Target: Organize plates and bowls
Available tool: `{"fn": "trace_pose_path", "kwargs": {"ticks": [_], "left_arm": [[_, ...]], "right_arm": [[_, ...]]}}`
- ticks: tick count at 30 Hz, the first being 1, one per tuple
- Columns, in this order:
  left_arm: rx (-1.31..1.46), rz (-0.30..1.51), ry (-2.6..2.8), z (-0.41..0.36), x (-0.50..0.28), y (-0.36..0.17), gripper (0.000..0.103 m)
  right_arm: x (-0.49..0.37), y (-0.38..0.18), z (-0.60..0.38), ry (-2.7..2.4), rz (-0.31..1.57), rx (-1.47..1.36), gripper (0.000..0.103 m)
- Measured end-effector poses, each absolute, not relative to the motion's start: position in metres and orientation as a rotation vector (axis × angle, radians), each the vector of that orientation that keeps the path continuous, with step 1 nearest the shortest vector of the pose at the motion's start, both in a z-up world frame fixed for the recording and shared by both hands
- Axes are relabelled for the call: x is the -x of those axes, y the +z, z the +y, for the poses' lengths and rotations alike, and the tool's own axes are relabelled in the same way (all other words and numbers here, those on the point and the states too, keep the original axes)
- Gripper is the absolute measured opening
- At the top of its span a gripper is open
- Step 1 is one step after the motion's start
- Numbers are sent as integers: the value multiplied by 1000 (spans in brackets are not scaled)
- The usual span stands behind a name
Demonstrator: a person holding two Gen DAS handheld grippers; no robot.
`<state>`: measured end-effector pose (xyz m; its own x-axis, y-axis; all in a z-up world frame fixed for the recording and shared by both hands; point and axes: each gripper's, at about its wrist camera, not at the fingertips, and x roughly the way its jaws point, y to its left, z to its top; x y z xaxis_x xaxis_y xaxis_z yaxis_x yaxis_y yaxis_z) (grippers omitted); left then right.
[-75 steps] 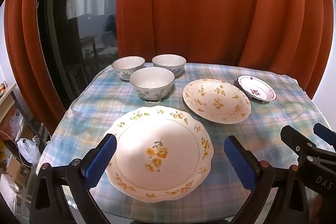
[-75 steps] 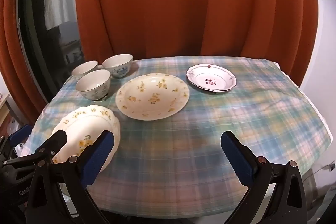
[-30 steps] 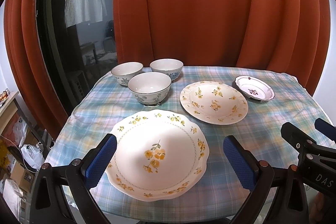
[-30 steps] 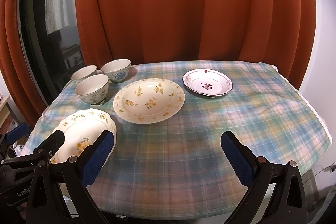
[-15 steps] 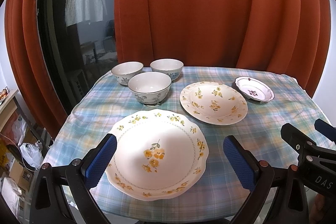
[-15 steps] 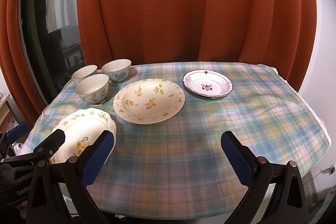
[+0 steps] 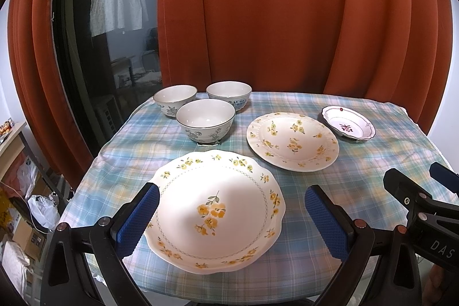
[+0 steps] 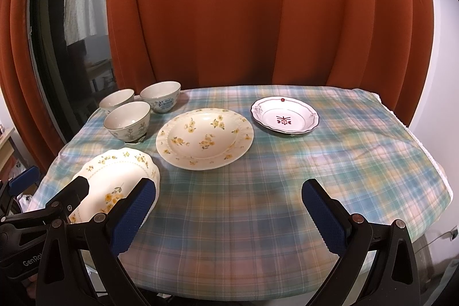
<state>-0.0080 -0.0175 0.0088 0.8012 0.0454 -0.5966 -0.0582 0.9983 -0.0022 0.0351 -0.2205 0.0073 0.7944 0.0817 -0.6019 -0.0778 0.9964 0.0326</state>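
Both my grippers, left gripper (image 7: 229, 215) and right gripper (image 8: 228, 210), stood wide, empty; scalloped plate (image 7: 215, 208) lay directly ahead of the left.

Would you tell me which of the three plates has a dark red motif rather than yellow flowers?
The small plate at the far right: it bears a red centre emblem, while the other two plates carry yellow flowers.
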Motion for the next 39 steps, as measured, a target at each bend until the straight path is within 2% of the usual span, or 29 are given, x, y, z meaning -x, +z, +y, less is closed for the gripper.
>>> {"fn": "trace_pose_path", "kwargs": {"ticks": [18,23,28,39], "left_arm": [[26,655,61,-18,7,8,101],[23,651,69,-16,4,9,98],[12,663,83,-5,-10,5,94],[22,762,76,46,-64,-8,94]], "right_arm": [[-39,5,-220,109,657,-3,103],[-44,4,-218,126,661,-9,103],[-57,1,-205,151,678,-18,103],[-104,-16,-147,149,788,-10,102]]}}
